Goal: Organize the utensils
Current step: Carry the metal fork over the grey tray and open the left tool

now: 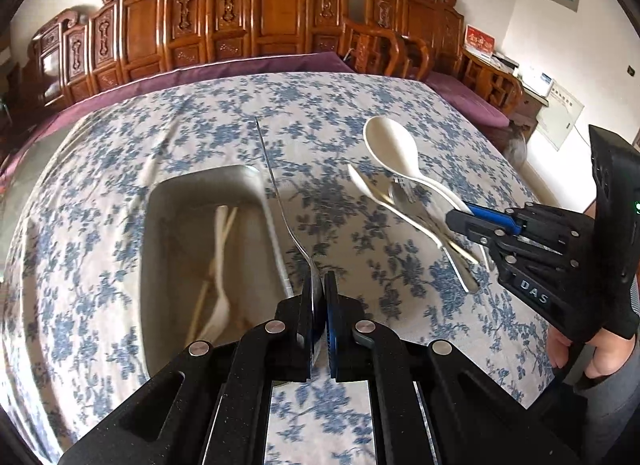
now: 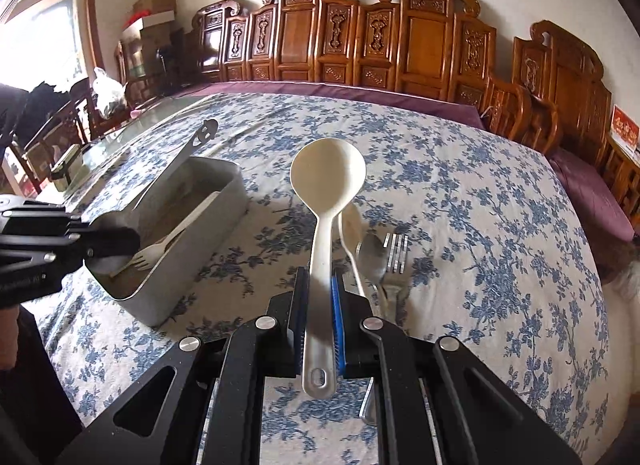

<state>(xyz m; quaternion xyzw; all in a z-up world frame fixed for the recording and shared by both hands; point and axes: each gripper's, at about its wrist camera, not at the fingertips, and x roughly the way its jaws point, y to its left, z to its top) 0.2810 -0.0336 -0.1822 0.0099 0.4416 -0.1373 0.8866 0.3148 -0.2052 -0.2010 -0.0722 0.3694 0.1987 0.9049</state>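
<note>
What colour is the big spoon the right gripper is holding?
Cream-white, plain, no pattern. The big spoon shows best in the right wrist view, clamped in the right gripper.

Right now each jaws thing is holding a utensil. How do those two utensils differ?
The left gripper holds a thin metal utensil; the right gripper holds a white ladle-like spoon with a broad round bowl. The metal one hangs over the grey tray; the spoon is above the utensils lying on the cloth. The metal handle ends in a cut-out; the spoon's handle ends in a hanging hole. Both are clamped and lifted.
</note>
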